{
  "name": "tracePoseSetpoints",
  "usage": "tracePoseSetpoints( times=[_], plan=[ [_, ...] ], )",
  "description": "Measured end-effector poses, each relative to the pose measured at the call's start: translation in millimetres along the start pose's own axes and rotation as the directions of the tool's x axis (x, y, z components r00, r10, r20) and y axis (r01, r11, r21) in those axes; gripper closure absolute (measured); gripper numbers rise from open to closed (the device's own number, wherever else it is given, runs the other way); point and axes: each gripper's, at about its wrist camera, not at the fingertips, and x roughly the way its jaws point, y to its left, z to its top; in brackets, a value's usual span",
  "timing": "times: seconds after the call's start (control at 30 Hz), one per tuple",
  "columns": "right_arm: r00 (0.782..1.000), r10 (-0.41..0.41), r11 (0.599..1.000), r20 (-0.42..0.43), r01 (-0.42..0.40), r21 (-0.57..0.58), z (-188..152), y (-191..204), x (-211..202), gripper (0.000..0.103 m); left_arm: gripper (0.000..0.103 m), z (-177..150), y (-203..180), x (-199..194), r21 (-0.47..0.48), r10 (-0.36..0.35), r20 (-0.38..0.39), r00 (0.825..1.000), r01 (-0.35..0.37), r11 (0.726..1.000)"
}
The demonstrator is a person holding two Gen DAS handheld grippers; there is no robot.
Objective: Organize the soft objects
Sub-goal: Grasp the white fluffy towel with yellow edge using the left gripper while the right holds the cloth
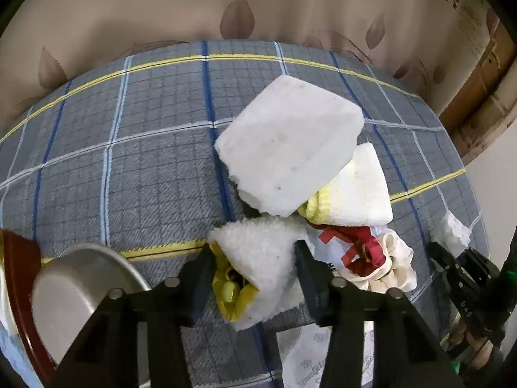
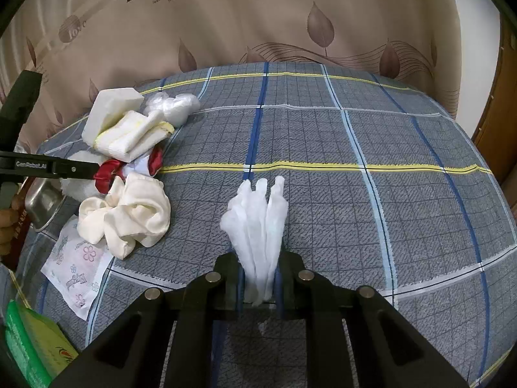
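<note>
My left gripper (image 1: 255, 271) is shut on a fluffy white cloth with a yellow lining (image 1: 258, 265), held just above the plaid bed cover. Beyond it lies a pile: a white foam block (image 1: 287, 148), a folded white-and-yellow towel (image 1: 355, 190), a red cloth (image 1: 365, 249) and a cream scrunched cloth (image 1: 397, 268). My right gripper (image 2: 258, 278) is shut on a bunch of white cotton pads (image 2: 258, 223) that fans out above the cover. The pile shows at the left of the right wrist view, with the foam block (image 2: 110, 110), the towel (image 2: 129, 135) and the cream cloth (image 2: 129, 216).
A steel bowl (image 1: 74, 294) sits on a red-rimmed plate (image 1: 19, 287) at the left. A printed tissue packet (image 2: 74, 274) and a green packet (image 2: 29, 349) lie near the front. A clear plastic bag (image 2: 174, 105) lies behind the pile. A curtain hangs behind the bed.
</note>
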Motion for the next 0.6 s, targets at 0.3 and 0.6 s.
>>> tracePoseSetpoints(
  times=[0.3, 0.6],
  plan=[
    [1.000, 0.006, 1.000, 0.000, -0.006, 0.004, 0.0, -0.2, 0.6, 0.088, 0.069, -5.7, -6.6, -20.6, 0.024, 0.042, 0.035, 0.998, -0.043, 0.999],
    [1.000, 0.007, 1.000, 0.000, -0.007, 0.005, 0.0, -0.6, 0.6, 0.088, 0.069, -22.2, 2.8, -47.1, 0.007, 0.052, 0.046, 0.998, -0.053, 0.999]
  ],
)
